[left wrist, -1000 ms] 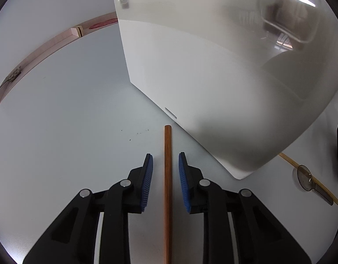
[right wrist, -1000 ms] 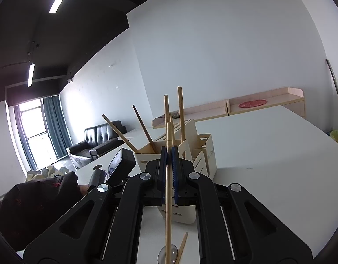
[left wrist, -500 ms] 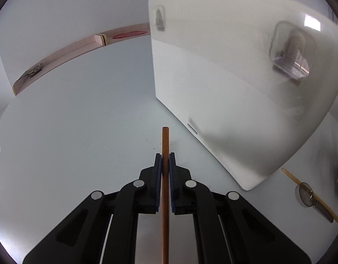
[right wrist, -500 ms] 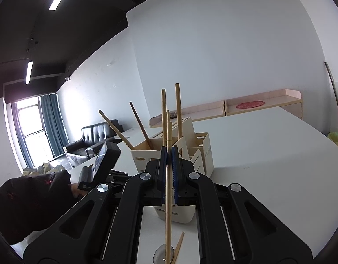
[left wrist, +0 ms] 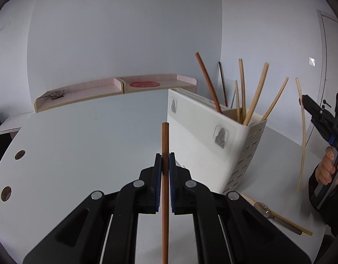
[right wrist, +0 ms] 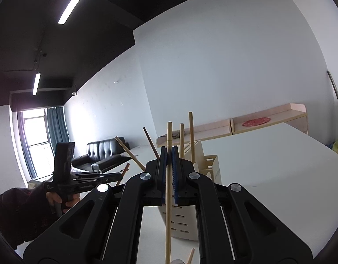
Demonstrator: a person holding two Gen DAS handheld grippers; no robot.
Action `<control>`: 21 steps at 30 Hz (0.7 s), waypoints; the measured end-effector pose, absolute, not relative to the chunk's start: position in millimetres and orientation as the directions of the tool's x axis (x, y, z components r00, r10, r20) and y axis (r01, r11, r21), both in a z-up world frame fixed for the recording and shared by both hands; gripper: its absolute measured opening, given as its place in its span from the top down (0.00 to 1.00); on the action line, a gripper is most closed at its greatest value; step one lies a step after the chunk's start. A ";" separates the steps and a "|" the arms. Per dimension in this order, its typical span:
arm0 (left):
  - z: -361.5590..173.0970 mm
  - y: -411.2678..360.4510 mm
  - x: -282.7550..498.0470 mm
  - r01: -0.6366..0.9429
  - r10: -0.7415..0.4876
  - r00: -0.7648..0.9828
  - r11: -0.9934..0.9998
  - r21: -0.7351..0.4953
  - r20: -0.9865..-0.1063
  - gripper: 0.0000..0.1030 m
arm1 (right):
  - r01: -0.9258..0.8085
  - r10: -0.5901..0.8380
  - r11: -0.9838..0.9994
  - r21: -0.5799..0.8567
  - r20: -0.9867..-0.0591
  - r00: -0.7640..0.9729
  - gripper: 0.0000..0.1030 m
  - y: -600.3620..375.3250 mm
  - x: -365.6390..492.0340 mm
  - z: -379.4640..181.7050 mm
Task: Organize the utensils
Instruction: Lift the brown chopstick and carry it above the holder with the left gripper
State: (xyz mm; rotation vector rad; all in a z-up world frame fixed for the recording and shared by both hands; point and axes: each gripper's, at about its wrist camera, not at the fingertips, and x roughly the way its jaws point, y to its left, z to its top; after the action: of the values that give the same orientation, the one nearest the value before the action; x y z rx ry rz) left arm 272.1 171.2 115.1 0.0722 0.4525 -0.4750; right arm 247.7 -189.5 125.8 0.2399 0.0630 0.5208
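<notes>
My left gripper (left wrist: 165,156) is shut on a dark brown chopstick (left wrist: 165,140), held above the table, left of the white utensil holder (left wrist: 212,140). The holder has several chopsticks (left wrist: 254,96) standing in it. My right gripper (right wrist: 168,149) is shut on a light wooden chopstick (right wrist: 169,136), held near the holder (right wrist: 210,171). The right gripper also shows at the right edge of the left wrist view (left wrist: 300,101), with its pale chopstick (left wrist: 303,136) hanging down. The left gripper shows in the right wrist view (right wrist: 121,175).
A small strainer spoon (left wrist: 263,209) and a light chopstick (left wrist: 285,219) lie on the white table (left wrist: 81,143) in front of the holder. Low pink shelves (left wrist: 116,88) run along the far wall. Two round holes (left wrist: 20,154) are in the table at left.
My left gripper closed on the brown chopstick, lifted it off the table and tilted up, so the holder top came into view. My right gripper kept its chopstick and shifted slightly.
</notes>
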 end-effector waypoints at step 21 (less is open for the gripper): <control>228.5 116.7 209.2 0.581 -0.585 0.810 0.810 -0.075 -0.046 0.94 | -0.486 0.482 0.863 0.139 0.059 0.874 0.96 -159.2 273.1 197.6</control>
State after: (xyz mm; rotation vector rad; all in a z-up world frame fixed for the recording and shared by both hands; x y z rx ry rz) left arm 209.2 116.7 228.5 -0.0582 0.0675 -0.6238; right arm 273.1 -159.2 197.6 0.1519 -0.0220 0.5076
